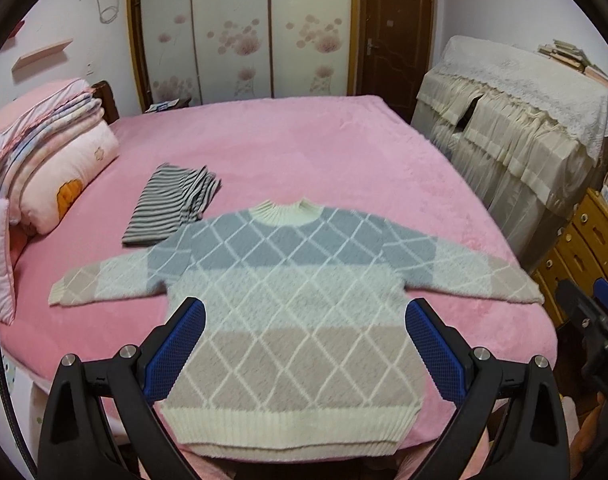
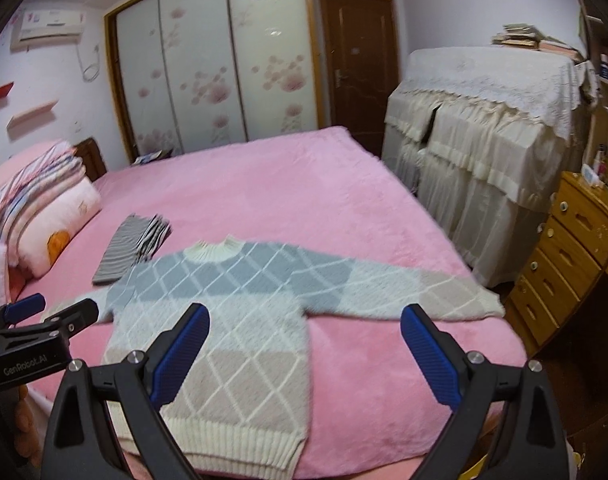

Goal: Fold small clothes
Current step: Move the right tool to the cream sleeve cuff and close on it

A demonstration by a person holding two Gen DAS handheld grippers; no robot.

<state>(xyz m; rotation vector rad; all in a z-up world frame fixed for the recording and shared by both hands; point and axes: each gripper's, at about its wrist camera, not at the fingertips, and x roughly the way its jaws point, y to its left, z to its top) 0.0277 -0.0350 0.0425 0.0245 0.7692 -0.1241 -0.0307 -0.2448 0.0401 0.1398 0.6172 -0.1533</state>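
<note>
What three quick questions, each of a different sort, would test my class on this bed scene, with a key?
1. True or false: the sweater is already folded in half.
2. Multiple choice: the striped garment lies (A) on top of the sweater, (B) beyond the sweater's sleeve, toward the pillows, (C) on the floor.
3. Fill in: both the left gripper and the right gripper have their jaws ____.

Key
1. False: it lies spread flat on the pink bed, both sleeves out.
2. B.
3. Open, holding nothing.
</note>
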